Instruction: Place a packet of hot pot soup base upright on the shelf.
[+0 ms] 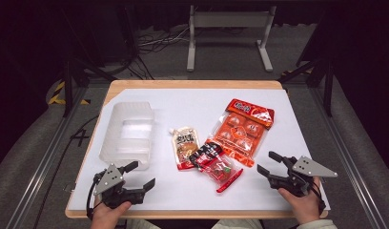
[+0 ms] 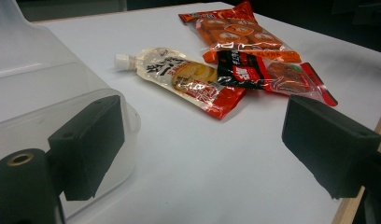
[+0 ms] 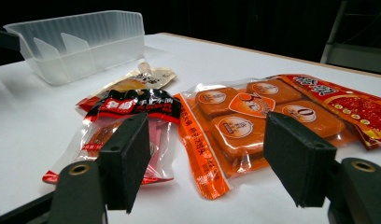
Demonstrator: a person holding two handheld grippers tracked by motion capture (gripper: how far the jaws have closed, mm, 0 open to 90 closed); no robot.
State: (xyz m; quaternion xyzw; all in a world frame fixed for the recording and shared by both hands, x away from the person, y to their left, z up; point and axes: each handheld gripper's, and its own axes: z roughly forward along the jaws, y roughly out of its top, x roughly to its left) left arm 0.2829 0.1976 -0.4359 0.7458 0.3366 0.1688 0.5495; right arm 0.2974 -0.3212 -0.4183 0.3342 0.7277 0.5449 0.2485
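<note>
The high view looks down and forward from above the white table. Each gripper view sits low and near, between black jaws: left faces toward 1 o'clock, right toward 11. Both share the orange clear-plastic snack pack.

Bare counter runs along the near edge, free between the left gripper and the right gripper. Three snack packets crowd the middle, overlapping. The clear bin blocks the left side; the far edge lies open.
</note>
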